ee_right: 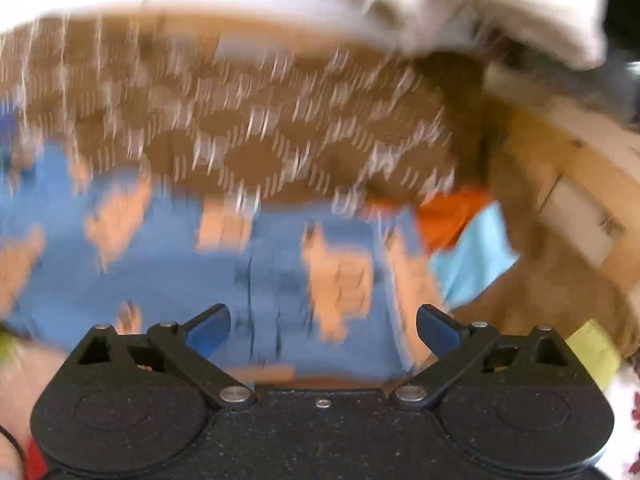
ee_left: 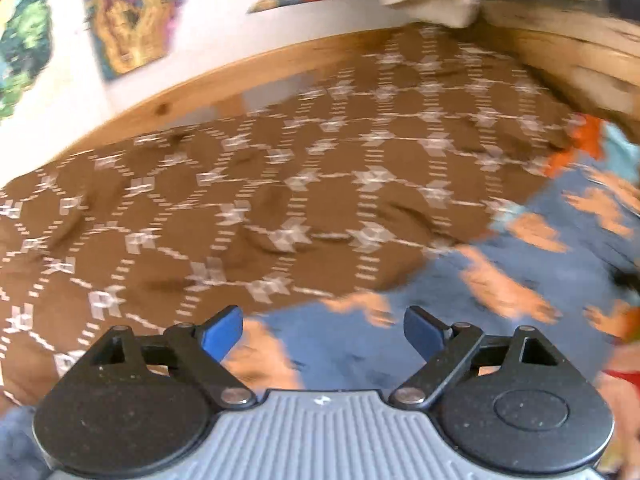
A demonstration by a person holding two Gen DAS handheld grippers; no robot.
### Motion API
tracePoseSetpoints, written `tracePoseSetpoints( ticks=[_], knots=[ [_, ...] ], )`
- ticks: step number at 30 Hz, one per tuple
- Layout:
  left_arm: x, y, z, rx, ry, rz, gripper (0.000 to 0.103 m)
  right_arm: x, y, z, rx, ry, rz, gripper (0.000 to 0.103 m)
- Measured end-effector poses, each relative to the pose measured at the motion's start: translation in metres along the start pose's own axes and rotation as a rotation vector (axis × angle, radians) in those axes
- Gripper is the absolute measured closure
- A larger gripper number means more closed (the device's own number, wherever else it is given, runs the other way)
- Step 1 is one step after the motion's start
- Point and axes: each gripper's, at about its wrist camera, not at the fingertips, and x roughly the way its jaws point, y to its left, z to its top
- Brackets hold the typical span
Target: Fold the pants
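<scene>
Brown patterned bedspread [ee_left: 248, 200]: blue pants [ee_right: 168, 272] directly beneath our right gripper [ee_right: 323, 332], right of our left gripper [ee_left: 323, 334]; both wide, empty.

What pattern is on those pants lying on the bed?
The pants are blue with scattered orange-peach shapes, too blurred to identify. The left wrist view shows them best.

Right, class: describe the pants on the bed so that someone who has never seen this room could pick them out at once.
Find the wooden bed covered by a brown spread with a white geometric pattern. The pants lie on its near side, just ahead of both open grippers. They alone are blue with peach shapes; the cloths beside them are plain orange and light blue.
</scene>
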Motion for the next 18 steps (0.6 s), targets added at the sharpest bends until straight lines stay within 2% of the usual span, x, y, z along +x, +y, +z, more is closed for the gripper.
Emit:
tracePoseSetpoints(
  ticks=[3, 6, 8, 9, 10, 12, 14, 15, 16, 18],
  knots=[
    [0.020, 0.029, 0.013, -0.032, 0.037, 0.028, 0.013, -0.007, -0.013, -0.001, 0.107, -0.017, -0.013, 0.004],
    [0.045, 0.049, 0.016, -0.057, 0.126, -0.032, 0.027, -0.022, -0.014, 0.010, 0.091, -0.122, -0.007, 0.004],
    [0.061, 0.062, 0.017, -0.095, 0.197, -0.081, 0.032, -0.026, -0.009, 0.019, 0.082, -0.174, 0.066, 0.003],
    [0.067, 0.066, 0.017, -0.111, 0.229, -0.095, 0.040, -0.026, -0.006, 0.023, 0.086, -0.196, 0.115, 0.003],
    [0.072, 0.070, 0.016, -0.121, 0.258, -0.106, 0.046, -0.025, 0.001, 0.027, 0.091, -0.217, 0.187, 0.003],
    [0.078, 0.075, 0.016, -0.122, 0.299, -0.118, 0.049, -0.024, 0.017, 0.035, 0.080, -0.233, 0.303, 0.003],
    [0.080, 0.077, 0.013, -0.104, 0.324, -0.126, 0.057, -0.021, 0.041, 0.043, 0.039, -0.233, 0.438, 0.005],
    [0.080, 0.077, 0.011, -0.094, 0.330, -0.125, 0.072, -0.020, 0.054, 0.046, 0.013, -0.231, 0.477, 0.005],
    [0.080, 0.075, 0.011, -0.083, 0.333, -0.124, 0.091, -0.020, 0.065, 0.048, -0.019, -0.227, 0.499, 0.006],
    [0.077, 0.074, 0.014, -0.067, 0.319, -0.123, 0.096, -0.020, 0.082, 0.048, -0.069, -0.214, 0.499, 0.006]
  ],
)
